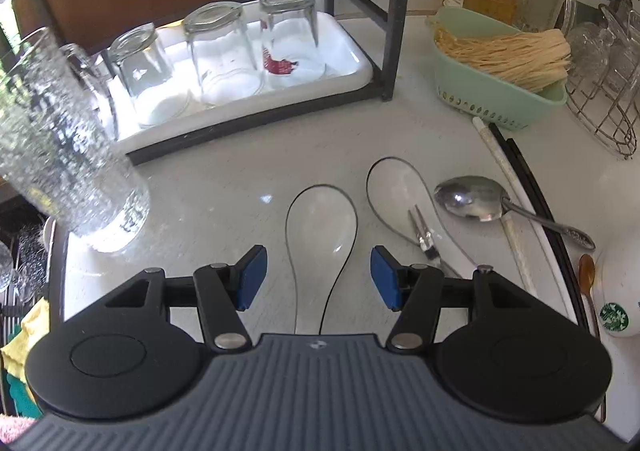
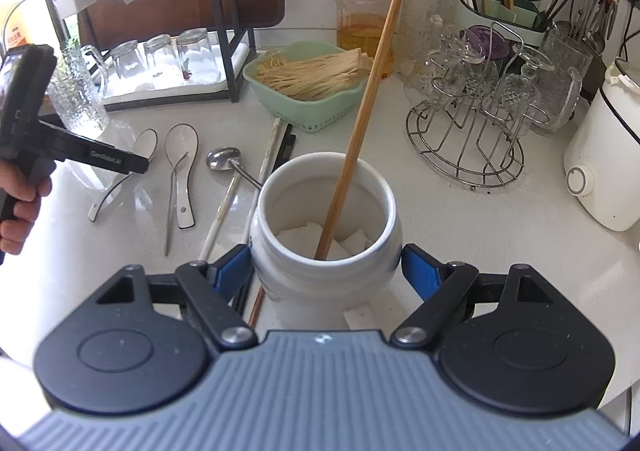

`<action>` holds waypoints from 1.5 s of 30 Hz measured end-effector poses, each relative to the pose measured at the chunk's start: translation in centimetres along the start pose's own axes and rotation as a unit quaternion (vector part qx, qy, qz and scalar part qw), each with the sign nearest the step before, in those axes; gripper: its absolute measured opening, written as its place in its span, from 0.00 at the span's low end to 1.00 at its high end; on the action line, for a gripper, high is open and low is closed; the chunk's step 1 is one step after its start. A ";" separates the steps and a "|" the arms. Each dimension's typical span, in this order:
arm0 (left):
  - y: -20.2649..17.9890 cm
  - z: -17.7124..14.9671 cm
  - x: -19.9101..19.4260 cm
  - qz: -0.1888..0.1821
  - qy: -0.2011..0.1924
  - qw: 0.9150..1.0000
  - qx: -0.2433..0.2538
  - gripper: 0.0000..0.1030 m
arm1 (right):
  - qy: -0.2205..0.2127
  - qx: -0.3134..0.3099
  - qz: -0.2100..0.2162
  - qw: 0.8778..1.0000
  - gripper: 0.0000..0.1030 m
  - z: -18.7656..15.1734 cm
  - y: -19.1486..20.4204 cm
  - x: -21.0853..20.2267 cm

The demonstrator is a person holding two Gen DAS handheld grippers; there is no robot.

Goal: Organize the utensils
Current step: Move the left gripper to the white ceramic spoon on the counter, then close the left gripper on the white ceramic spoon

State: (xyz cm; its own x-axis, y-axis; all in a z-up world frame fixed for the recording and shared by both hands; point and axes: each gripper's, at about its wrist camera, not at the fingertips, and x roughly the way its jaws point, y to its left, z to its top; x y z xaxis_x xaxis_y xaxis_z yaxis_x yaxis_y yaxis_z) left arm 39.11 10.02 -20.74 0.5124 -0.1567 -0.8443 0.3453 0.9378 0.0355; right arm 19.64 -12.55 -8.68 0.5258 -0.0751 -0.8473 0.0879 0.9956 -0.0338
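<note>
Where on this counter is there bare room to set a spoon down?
Bare counter lies between the white jar, the wire glass rack and the white appliance. Crowded: left of the jar, where ceramic spoons, metal spoon and chopsticks lie.

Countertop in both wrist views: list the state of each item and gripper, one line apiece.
left gripper: open, above a white ceramic spoon
right gripper: shut on white jar
wooden chopstick: standing tilted in the jar
second ceramic spoon: flat on counter, tweezers lying across it
metal spoon: flat, bowl up
three glasses: upside down on white tray
</note>
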 end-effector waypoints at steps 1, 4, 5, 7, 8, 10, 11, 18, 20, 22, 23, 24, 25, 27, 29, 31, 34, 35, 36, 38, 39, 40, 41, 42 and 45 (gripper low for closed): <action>0.1 0.2 0.2 -0.002 0.000 1.000 0.001 0.61 | 0.000 0.001 -0.002 1.000 0.82 0.0 0.1 0.0; 0.1 0.9 0.7 0.001 0.000 1.000 0.004 0.61 | 0.000 0.005 -0.005 1.000 0.82 0.1 0.2 0.1; 0.0 1.0 0.9 0.002 0.000 1.000 0.006 0.61 | 0.000 0.006 -0.005 1.000 0.82 0.1 0.2 0.1; 0.1 1.4 1.2 0.001 0.000 1.000 0.007 0.61 | 0.001 0.008 -0.007 1.000 0.82 0.2 0.3 0.1; 0.2 1.5 1.2 -0.001 0.001 1.000 0.007 0.60 | 0.001 0.009 -0.008 1.000 0.82 0.2 0.3 0.1; 0.1 1.7 1.4 -0.004 0.005 1.000 0.010 0.60 | 0.002 0.011 -0.009 1.000 0.82 0.3 0.4 0.2; 0.1 1.8 1.5 -0.007 0.006 1.000 0.012 0.59 | 0.002 0.012 -0.009 1.000 0.82 0.3 0.4 0.2; 0.1 2.0 1.9 -0.013 0.007 1.000 0.002 0.50 | 0.001 0.021 -0.011 1.000 0.83 0.5 0.5 0.6; 0.1 2.1 2.0 -0.008 0.012 1.000 0.004 0.47 | 0.001 0.021 -0.012 1.000 0.82 0.7 0.6 0.7; 0.2 2.2 2.0 -0.011 0.010 1.000 0.001 0.47 | -0.001 0.020 -0.014 1.000 0.82 0.8 0.7 0.8; 0.2 2.1 1.9 -0.012 0.013 1.000 0.000 0.47 | -0.001 0.020 -0.014 1.000 0.83 0.8 0.7 0.9; 0.2 2.1 1.9 -0.012 0.014 1.000 -0.001 0.47 | -0.003 0.020 -0.015 1.000 0.83 0.8 0.8 0.9; 0.2 2.0 1.8 -0.012 0.015 1.000 -0.001 0.47 | -0.004 0.020 -0.015 1.000 0.82 0.8 0.8 1.0; 0.2 1.7 1.5 -0.015 0.014 1.000 -0.004 0.47 | -0.005 0.019 -0.017 1.000 0.82 0.8 0.9 1.0; 0.2 1.4 1.1 -0.020 0.013 1.000 -0.013 0.47 | -0.006 0.016 -0.016 1.000 0.82 0.9 0.8 1.0; 0.1 1.1 0.7 -0.024 0.011 0.999 -0.023 0.47 | -0.006 0.013 -0.015 1.000 0.83 0.9 0.9 1.0; -0.1 0.4 0.1 -0.029 0.011 0.999 -0.039 0.47 | -0.010 0.012 -0.013 1.000 0.82 0.7 0.8 1.0; -0.3 0.2 -0.1 -0.031 0.011 0.999 -0.042 0.47 | -0.011 0.010 -0.013 1.000 0.82 0.7 0.8 1.0; -0.4 0.0 -0.4 -0.034 0.009 0.998 -0.045 0.47 | -0.011 0.008 -0.013 1.000 0.82 0.7 0.8 1.0; -0.8 -0.4 -1.2 -0.037 0.002 0.998 -0.050 0.47 | -0.013 0.006 -0.012 1.000 0.82 0.6 0.8 0.9; -0.9 -0.5 -1.5 -0.038 -0.001 0.998 -0.053 0.47 | -0.013 0.003 -0.011 1.000 0.82 0.5 0.8 0.9; -1.1 -0.7 -2.0 -0.041 -0.004 0.997 -0.058 0.47 | -0.013 -0.002 -0.011 1.000 0.82 0.5 0.8 0.8; -1.2 -0.8 -2.5 -0.044 -0.008 0.997 -0.062 0.47 | -0.014 -0.008 -0.012 1.000 0.82 0.4 0.9 0.8; -1.4 -0.9 -3.0 -0.047 -0.012 0.997 -0.064 0.47 | -0.015 -0.012 -0.012 1.000 0.81 0.3 1.0 0.7; -2.3 -1.3 -4.7 -0.052 -0.027 0.996 -0.069 0.47 | -0.018 -0.027 -0.014 0.999 0.80 -0.1 1.2 0.6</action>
State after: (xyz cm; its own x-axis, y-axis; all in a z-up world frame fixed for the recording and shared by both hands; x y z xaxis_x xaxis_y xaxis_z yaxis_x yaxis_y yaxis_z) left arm 34.94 9.02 -17.54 0.5223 -0.2689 -0.8093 0.2902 0.9484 -0.1278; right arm 19.98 -11.44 -9.25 0.5545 -0.1041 -0.8256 0.0583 0.9946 -0.0862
